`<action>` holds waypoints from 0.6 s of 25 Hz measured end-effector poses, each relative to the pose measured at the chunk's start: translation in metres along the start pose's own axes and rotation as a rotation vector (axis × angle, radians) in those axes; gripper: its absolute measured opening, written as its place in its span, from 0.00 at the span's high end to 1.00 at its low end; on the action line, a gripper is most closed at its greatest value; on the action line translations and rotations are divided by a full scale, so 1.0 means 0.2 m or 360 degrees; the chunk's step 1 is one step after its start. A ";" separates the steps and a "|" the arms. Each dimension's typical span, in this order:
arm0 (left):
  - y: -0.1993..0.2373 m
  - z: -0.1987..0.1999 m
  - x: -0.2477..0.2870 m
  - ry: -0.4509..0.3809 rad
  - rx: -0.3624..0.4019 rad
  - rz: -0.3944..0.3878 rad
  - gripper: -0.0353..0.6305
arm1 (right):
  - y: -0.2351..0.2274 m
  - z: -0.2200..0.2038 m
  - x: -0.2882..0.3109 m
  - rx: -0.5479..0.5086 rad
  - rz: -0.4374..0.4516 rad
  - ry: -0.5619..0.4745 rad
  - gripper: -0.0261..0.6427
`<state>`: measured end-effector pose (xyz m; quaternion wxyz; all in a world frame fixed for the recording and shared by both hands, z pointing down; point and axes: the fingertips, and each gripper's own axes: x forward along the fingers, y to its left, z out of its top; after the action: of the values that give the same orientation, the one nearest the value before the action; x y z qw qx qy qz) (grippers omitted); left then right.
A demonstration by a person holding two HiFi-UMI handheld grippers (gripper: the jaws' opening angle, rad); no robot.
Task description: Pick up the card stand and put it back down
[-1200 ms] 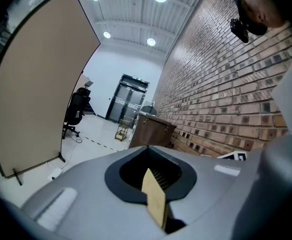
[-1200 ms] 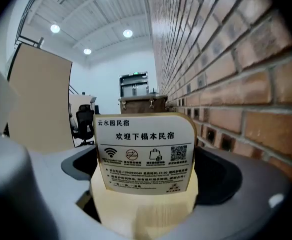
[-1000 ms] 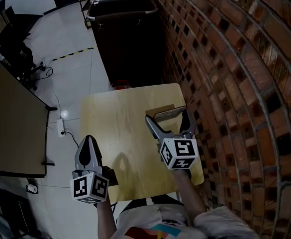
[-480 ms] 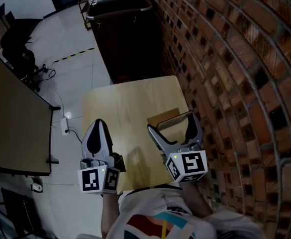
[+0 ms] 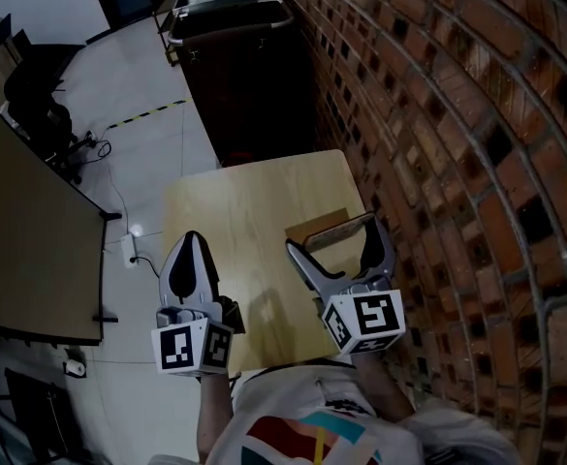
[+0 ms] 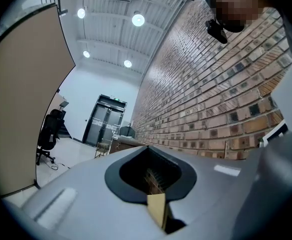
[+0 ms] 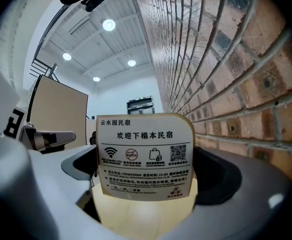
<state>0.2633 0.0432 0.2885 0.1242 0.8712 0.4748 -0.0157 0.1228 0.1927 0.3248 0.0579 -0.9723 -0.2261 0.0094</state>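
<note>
The card stand (image 5: 324,229) sits on the worktop (image 5: 233,216), right of the frame's centre, near the brick wall (image 5: 438,114). The right gripper (image 5: 333,238) has its 2 jaws spread wide on either side of it, not pinching it. The left gripper (image 5: 192,252), lower left, has its jaws pressed together on nothing.

**Beyond our sight**

In the right gripper view, the small print on the card stand (image 7: 145,156) is too fine for us to read, and we cannot name the pale blur beneath it. In the head view, the cart (image 5: 230,27) at top centre is too dark to show its load. The bottom edge cuts off the person (image 5: 302,434).
</note>
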 end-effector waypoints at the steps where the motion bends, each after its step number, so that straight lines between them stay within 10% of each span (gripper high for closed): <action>1: 0.00 0.00 0.00 -0.0001 -0.0003 0.0001 0.94 | 0.00 0.00 0.00 0.0002 0.0004 -0.0002 0.10; 15: 0.02 0.04 -0.05 -0.0055 0.0004 0.0020 0.94 | 0.02 0.00 -0.02 0.0031 0.0015 -0.0015 0.10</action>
<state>0.2623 0.0297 0.2827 0.1312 0.8739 0.4670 -0.0305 0.1217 0.1870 0.3240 0.0663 -0.9727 -0.2217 0.0164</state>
